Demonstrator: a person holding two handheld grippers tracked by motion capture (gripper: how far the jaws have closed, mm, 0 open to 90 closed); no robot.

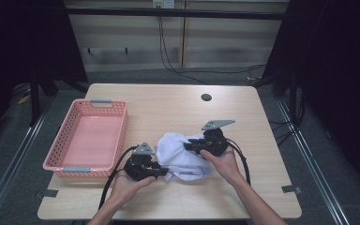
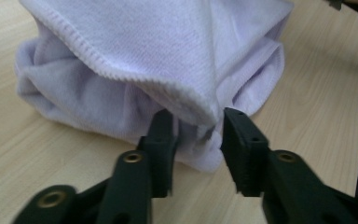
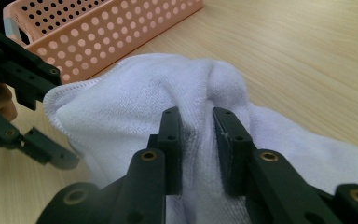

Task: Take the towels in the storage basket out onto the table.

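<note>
The white towel (image 1: 183, 156) sits bunched up a bit toward 5 o'clock from the middle of the wooden table (image 1: 178, 110), no tag or writing readable on it. The right gripper (image 3: 198, 140) is clamped on a fold at the top, while the left gripper (image 2: 196, 140) has a hem corner between its jaws but isn't really pinching it. The pink basket (image 1: 115, 136) sits off at 9 o'clock.

Each hand-held gripper, left (image 1: 161, 171) and right (image 1: 187, 146), is black, topped by a grey three-cornered plate and trailing a black cable. Their jaws are matte black bars with brass-ringed pivot screws and small holes; the forearms are bare, without sleeves.
</note>
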